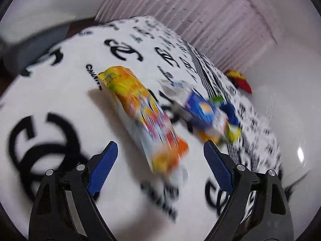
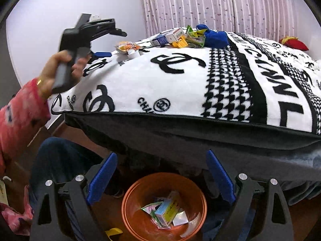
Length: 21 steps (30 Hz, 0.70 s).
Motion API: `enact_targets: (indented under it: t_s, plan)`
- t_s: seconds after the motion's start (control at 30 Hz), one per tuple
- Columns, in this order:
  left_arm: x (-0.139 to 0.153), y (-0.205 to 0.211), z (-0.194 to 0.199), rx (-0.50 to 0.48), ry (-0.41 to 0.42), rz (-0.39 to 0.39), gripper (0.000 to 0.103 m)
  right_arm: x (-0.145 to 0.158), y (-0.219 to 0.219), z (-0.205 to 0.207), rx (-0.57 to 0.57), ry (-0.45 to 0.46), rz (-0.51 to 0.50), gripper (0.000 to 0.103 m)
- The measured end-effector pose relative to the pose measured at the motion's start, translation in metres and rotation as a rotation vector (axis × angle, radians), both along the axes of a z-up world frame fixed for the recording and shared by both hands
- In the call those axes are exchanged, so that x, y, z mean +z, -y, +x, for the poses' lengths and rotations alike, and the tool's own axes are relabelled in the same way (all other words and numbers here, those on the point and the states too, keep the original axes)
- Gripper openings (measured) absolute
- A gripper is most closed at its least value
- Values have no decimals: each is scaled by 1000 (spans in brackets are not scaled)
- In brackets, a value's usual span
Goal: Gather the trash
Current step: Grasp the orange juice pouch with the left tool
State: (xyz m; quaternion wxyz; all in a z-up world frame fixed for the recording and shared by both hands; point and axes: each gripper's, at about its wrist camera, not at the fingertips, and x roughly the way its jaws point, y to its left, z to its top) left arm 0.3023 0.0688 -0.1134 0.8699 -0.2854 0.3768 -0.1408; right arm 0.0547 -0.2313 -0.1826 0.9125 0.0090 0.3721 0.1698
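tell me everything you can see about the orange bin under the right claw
The orange bin is round, open-topped and looks like glossy plastic. It stands upright on the dark floor beside the bed, directly below the open right claw, whose fingers are apart from it. Inside lie a small carton and crumpled wrappers, covering part of its bottom. No lid is visible.
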Motion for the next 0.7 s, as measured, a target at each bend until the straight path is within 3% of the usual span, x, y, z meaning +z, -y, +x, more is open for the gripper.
enact_targets:
  t_s: [0.1,0.13,0.17,0.27,0.47,0.7]
  plan:
    - [-11,-8,29,29,-46,-83,82,-6,1,7,-5,-19,7,89]
    - [-16,-10,38,36,-67,-108,71,-9,0,10,-8,-27,9,89]
    - [-18,-11,43,36,-81,-113,54,-11,0,11,-8,-33,12,88]
    - [-20,-8,49,20,-95,-95,41,-16,-1,16,-7,-49,22,88]
    - [4,-11,26,-1,14,-51,36,-10,-7,17,0,-35,26,89]
    - [55,-19,-7,-20,130,-34,35,6,-21,11,18,2,13,88]
